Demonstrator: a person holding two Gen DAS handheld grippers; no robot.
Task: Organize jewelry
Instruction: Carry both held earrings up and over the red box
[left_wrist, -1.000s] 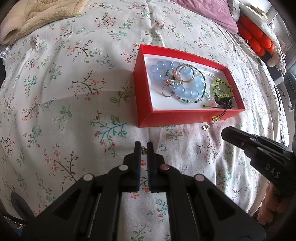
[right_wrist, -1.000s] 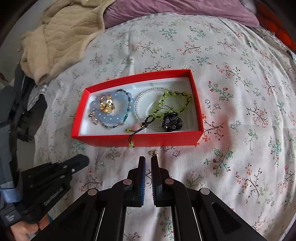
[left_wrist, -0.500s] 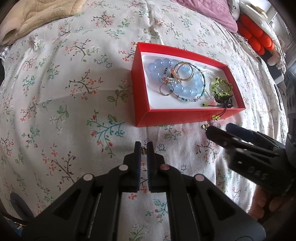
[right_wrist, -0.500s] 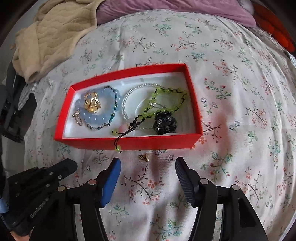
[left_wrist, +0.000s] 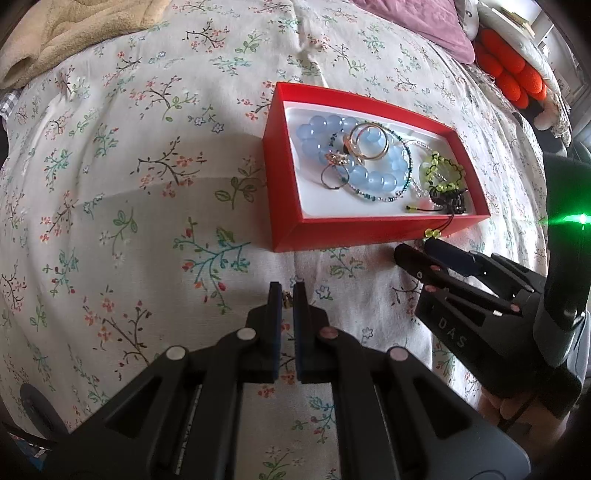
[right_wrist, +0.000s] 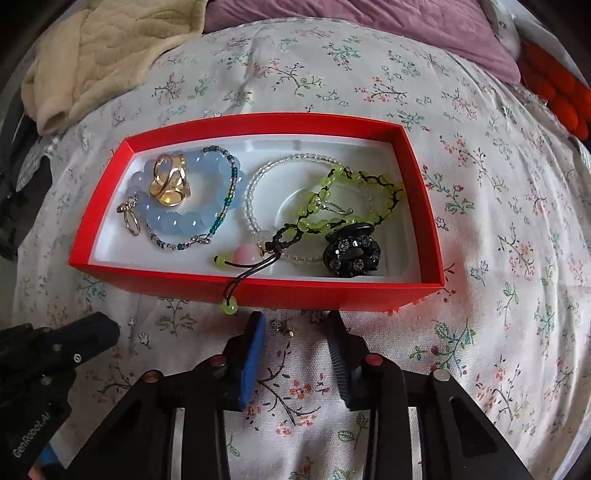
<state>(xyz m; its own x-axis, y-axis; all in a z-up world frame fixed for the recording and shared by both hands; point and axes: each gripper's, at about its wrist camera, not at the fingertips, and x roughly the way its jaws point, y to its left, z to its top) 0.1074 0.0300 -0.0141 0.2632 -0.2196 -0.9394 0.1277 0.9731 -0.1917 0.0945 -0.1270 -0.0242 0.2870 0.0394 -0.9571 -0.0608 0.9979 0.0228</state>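
A red box (right_wrist: 332, 293) (left_wrist: 284, 206) on the floral bedspread holds a blue bead bracelet (right_wrist: 173, 221), gold rings (right_wrist: 168, 181), a clear bead bracelet (right_wrist: 255, 206), a green bead bracelet (right_wrist: 325, 218) and a black hair claw (right_wrist: 351, 253). A small gold earring (right_wrist: 284, 327) lies on the spread just in front of the box. My right gripper (right_wrist: 295, 332) is open, with its fingers on either side of the earring. My left gripper (left_wrist: 287, 295) is shut on a small gold piece (left_wrist: 286, 294), low over the spread, left of the right gripper (left_wrist: 417, 254).
A beige blanket (right_wrist: 103, 55) lies at the far left. A purple pillow (right_wrist: 369, 22) and an orange cushion (left_wrist: 513, 74) lie beyond the box. The green bracelet's cord end (right_wrist: 229, 304) hangs over the box's front wall.
My right gripper has opened and moved forward to straddle the earring in front of the box. My left gripper has stayed shut and hardly moved.
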